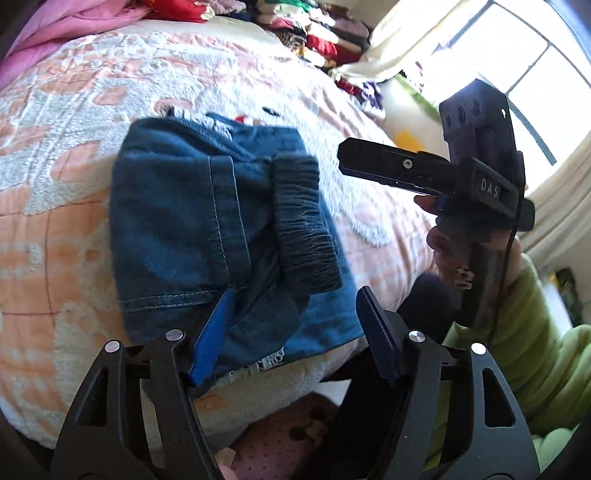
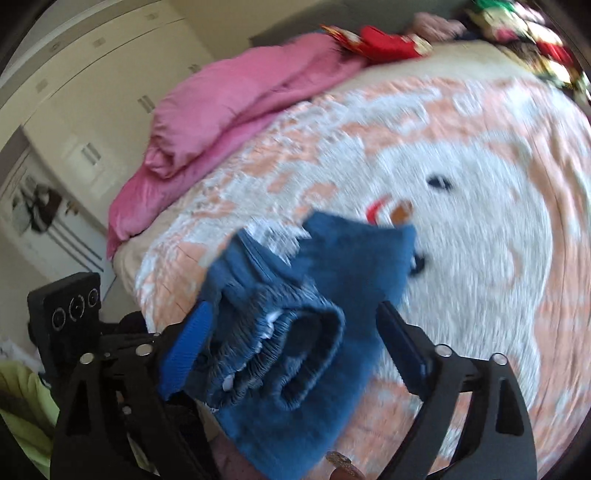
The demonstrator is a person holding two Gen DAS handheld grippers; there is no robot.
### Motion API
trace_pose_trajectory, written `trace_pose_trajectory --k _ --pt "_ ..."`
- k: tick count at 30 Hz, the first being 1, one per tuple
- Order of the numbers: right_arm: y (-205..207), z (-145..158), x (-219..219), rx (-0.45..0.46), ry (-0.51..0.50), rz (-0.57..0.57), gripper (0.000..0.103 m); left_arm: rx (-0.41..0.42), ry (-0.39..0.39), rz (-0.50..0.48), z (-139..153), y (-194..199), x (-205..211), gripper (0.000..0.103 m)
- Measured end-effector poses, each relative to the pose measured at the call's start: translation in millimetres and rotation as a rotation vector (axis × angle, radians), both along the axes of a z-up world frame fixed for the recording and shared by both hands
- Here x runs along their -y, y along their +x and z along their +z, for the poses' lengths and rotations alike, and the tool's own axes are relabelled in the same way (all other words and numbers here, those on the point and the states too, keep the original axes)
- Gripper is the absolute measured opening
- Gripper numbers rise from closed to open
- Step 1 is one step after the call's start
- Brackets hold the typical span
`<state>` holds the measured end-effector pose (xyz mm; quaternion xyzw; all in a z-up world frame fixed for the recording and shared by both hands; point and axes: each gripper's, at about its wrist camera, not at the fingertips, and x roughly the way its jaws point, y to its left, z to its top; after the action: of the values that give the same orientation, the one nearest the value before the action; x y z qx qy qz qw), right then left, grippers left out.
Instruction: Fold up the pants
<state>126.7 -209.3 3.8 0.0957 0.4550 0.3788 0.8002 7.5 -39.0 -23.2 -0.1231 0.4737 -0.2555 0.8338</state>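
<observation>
Blue denim pants [image 1: 207, 229] lie folded into a compact bundle on the bed, with a dark ribbed cuff [image 1: 303, 225] on top. My left gripper [image 1: 291, 317] is open just above the bundle's near edge, holding nothing. My right gripper [image 1: 373, 162] shows in the left wrist view, held up to the right of the bundle. In the right wrist view the pants [image 2: 332, 266] sit between the open fingers of my right gripper [image 2: 291, 321], elastic waistband [image 2: 273, 350] nearest; the view is blurred and no grip is seen.
The bed has a peach and white blanket [image 1: 74, 166] with a snowman pattern [image 2: 461, 206]. A pink quilt [image 2: 229, 107] lies at its far side. Stacks of folded clothes [image 1: 317, 33] stand behind. A window [image 1: 535, 74] is at the right.
</observation>
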Motion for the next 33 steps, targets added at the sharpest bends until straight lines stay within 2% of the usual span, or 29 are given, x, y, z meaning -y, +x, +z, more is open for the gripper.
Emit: trace_pose_trajectory --k 4,5,6,7,9,11,12,14,16,19,20,21,24,27,28,29,30,31,33 --pt "3 -14 -18 -0.035 -0.035 0.004 0.092 -0.003 0.017 -0.002 -3 1 -2 0.061" --pt "3 -18 -25 -0.045 -0.053 0.01 0.089 -0.004 0.02 -0.003 -1 5 -2 0.061" --pt "1 -19 -28 -0.056 -0.053 0.026 0.077 -0.003 0.023 -0.004 0 0 0 0.061" --pt "-1 -21 -32 -0.063 -0.05 0.047 0.048 -0.001 0.03 -0.004 0 1 2 0.061" --pt "-10 -11 -33 -0.025 -0.046 0.059 0.043 -0.002 0.035 -0.008 -1 1 4 0.064" --pt "-19 4 -20 0.008 0.01 0.061 0.038 0.005 0.032 -0.014 1 -1 5 0.065" --pt "-23 8 -15 0.025 0.014 0.06 0.038 0.008 0.028 -0.019 1 -2 5 0.065" --pt "-26 5 -10 0.052 -0.05 0.041 0.038 0.006 0.019 -0.025 1 -2 6 0.065" --pt "-21 -13 -10 0.008 -0.11 0.02 0.04 -0.009 0.016 -0.029 -3 -1 8 0.065" --pt "-17 -25 -5 -0.041 -0.109 -0.001 0.051 -0.014 0.024 -0.037 -6 -2 10 0.065" --pt "-18 -20 -3 -0.032 -0.108 -0.006 0.06 -0.01 0.027 -0.039 -4 -4 9 0.065" --pt "-19 -14 -1 -0.013 -0.105 -0.013 0.063 -0.003 0.027 -0.036 0 -5 7 0.065" --pt "-19 10 6 0.074 -0.11 -0.03 0.065 0.052 0.034 -0.011 16 -10 -3 0.064" --pt "-11 31 -2 0.136 -0.128 -0.012 0.065 0.094 0.071 0.017 26 -9 -8 0.044" --pt "-7 35 -10 0.147 -0.137 0.003 0.065 0.092 0.084 0.022 26 -7 -8 0.032" --pt "-1 38 -20 0.16 -0.151 0.033 0.064 0.083 0.101 0.025 23 -5 -6 0.025" --pt "3 38 -28 0.169 -0.168 0.055 0.063 0.062 0.123 0.025 17 -3 -4 0.014" --pt "7 37 -38 0.173 -0.191 0.076 0.058 0.04 0.137 0.017 12 -3 -1 0.009" --pt "18 29 -63 0.158 -0.238 0.132 0.055 0.005 0.17 -0.002 -1 -4 5 0.009"
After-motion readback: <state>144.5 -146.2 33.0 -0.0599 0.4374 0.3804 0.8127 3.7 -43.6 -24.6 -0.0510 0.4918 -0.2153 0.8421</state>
